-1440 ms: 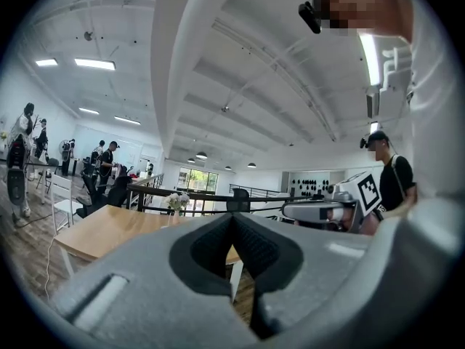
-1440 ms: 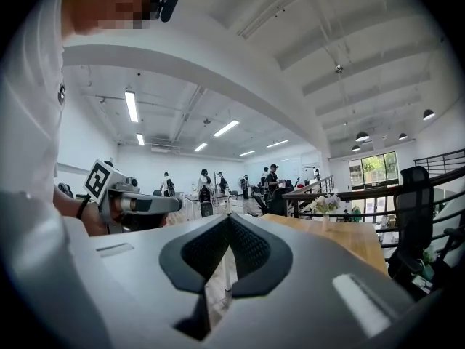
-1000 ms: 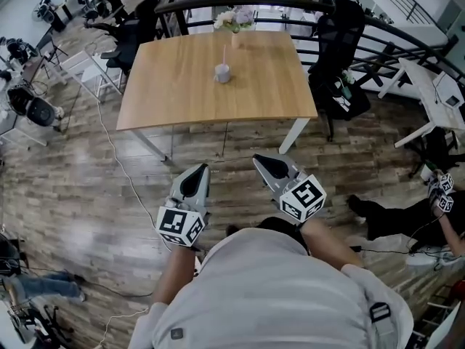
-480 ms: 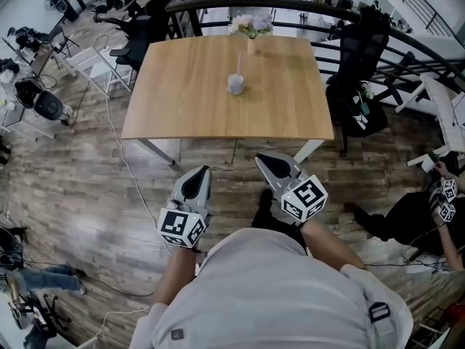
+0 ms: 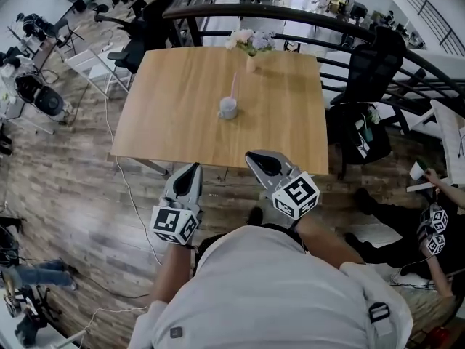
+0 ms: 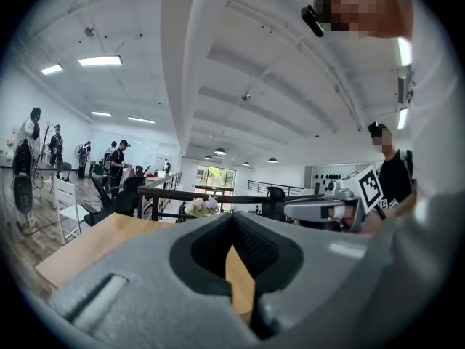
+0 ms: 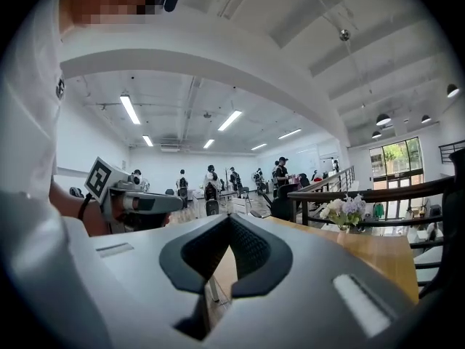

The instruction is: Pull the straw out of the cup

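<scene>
Your left gripper point(image 5: 191, 169) and right gripper point(image 5: 255, 157) are both clenched on nothing at the table's point(image 5: 167, 115) 6 o'clock edge, the cup point(image 5: 228, 108) at their 12 o'clock, mid-table (pink straw point(image 5: 233, 86) standing in it).

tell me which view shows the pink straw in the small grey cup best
The head view: the thin pink straw stands clear in the small grey cup mid-table. Both gripper views show just the wooden tabletop and pale flowers beyond their jaws; no straw visible.
</scene>
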### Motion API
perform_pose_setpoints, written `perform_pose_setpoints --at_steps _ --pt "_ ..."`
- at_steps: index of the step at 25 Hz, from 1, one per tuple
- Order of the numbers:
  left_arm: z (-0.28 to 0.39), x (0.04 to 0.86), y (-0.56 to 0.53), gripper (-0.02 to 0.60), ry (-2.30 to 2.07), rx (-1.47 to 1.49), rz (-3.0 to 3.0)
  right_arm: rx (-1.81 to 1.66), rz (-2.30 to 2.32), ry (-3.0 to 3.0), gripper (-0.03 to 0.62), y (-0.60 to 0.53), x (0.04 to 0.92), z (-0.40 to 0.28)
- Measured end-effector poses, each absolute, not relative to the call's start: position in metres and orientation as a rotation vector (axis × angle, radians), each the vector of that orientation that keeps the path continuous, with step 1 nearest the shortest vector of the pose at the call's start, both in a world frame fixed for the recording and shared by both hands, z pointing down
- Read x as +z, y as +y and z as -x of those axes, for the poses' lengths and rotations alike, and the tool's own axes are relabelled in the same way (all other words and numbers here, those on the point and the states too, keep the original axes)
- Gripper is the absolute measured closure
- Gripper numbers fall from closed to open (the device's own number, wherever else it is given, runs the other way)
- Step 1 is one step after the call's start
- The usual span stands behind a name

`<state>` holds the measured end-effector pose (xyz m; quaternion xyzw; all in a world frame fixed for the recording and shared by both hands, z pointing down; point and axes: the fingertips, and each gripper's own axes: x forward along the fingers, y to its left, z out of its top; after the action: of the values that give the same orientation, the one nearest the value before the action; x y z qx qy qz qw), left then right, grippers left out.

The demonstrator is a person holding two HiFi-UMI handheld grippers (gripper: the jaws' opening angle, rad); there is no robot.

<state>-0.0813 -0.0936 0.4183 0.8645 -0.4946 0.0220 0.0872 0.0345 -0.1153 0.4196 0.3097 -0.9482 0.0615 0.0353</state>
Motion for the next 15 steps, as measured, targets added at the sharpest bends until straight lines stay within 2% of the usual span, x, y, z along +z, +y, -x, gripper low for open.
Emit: perform_pose_setpoints --at_steps 7,15 --pt "0.048 0.425 -0.146 0.577 -1.454 0.082 -2.571 0.228 -0.944 -2.9 0.585 -0.168 0.431 -0.063" --pt "0.046 0.446 -0.211 0.577 -1.426 0.091 -2.546 0.28 -0.965 -2.852 0.585 -0.234 0.455 -0.065"
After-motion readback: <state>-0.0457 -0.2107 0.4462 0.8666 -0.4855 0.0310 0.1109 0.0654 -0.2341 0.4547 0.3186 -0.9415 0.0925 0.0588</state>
